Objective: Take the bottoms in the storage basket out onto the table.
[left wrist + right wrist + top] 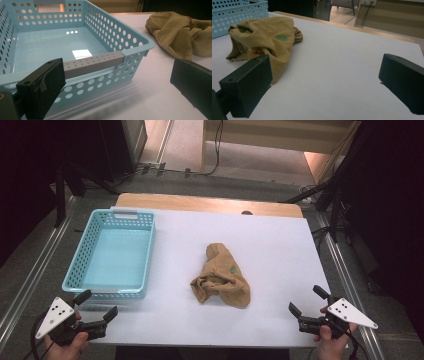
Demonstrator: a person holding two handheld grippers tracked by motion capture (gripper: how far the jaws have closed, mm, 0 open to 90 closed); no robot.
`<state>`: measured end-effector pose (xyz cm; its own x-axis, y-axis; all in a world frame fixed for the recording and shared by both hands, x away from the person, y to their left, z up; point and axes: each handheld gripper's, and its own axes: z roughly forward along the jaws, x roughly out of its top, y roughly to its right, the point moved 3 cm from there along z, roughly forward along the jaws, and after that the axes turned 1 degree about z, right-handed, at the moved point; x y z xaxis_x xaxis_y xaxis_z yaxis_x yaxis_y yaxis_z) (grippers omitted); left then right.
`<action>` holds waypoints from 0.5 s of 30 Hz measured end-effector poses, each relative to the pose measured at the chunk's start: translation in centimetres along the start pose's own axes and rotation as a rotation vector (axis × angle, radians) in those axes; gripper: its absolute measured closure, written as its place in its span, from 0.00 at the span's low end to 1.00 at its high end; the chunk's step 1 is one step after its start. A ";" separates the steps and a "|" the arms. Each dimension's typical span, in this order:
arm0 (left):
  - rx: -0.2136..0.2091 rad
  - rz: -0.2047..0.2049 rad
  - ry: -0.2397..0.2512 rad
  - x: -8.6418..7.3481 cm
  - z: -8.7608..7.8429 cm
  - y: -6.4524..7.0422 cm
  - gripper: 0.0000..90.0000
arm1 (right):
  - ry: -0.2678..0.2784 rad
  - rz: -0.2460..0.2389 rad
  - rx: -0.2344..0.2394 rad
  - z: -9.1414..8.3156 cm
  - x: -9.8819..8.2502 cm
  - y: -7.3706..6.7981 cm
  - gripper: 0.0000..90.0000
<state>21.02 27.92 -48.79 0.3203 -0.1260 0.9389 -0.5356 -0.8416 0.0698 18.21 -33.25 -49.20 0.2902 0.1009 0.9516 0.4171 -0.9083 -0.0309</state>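
Nothing looks started yet: the one crumpled tan cloth lies loose at the centre of the high view on the white table, apart from the single light-blue basket at centre left, which holds nothing. Judging by this layout, picking up the cloth and putting it in the basket is all still to do. The left gripper at lower left and the right gripper at lower right each stand wide, holding nothing.

Looks like lab or recording studio: dark tripod stands flanking white-topped table, cables on floor behind table.
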 end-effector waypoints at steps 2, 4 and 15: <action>0.000 -0.001 0.000 0.0 0.0 0.0 0.00 | 0.001 0.002 0.000 0.0 0.0 0.0 0.00; -0.001 -0.001 0.000 0.0 0.0 0.0 0.00 | 0.002 0.000 -0.001 0.0 0.0 0.0 0.00; -0.004 0.001 0.001 0.0 0.0 0.1 0.00 | 0.002 0.000 -0.001 0.0 0.0 0.0 0.00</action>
<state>21.02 27.86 -48.78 0.3196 -0.1262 0.9391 -0.5390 -0.8393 0.0707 18.20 -33.27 -49.17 0.2883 0.0996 0.9523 0.4161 -0.9088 -0.0310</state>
